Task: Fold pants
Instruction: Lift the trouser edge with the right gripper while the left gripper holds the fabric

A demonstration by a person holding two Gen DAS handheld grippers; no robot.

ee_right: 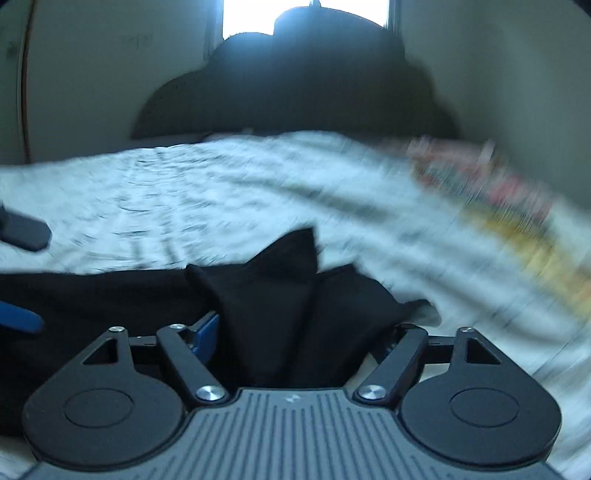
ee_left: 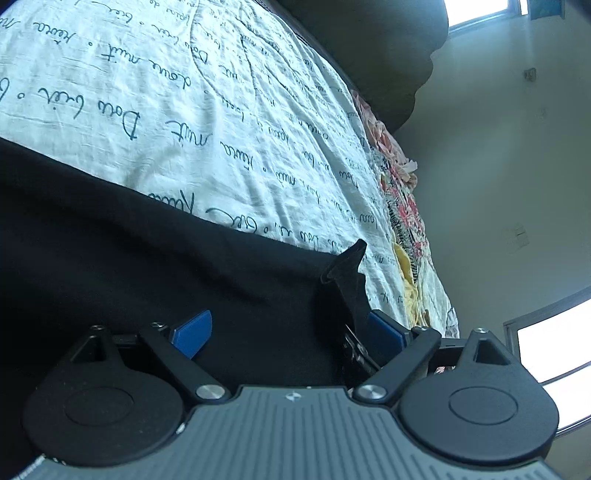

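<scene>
Black pants [ee_left: 147, 251] lie on a white bedsheet [ee_left: 184, 110] printed with dark handwriting. In the left wrist view my left gripper [ee_left: 291, 332] is open, its blue pads [ee_left: 194, 330] spread wide, with pants fabric lying between them and a small peak of cloth [ee_left: 347, 266] by the right pad. In the blurred right wrist view my right gripper [ee_right: 295, 332] is also open, with a bunched fold of the pants [ee_right: 280, 288] filling the gap between its fingers. The right pad is hidden by cloth. The other gripper's fingers [ee_right: 22, 229] show at the left edge.
A floral quilt [ee_left: 402, 206] lies along the bed's right edge and also shows in the right wrist view [ee_right: 498, 192]. A dark headboard or cushion [ee_right: 288, 85] stands at the far end, under a bright window [ee_right: 306, 14]. Pale walls surround the bed.
</scene>
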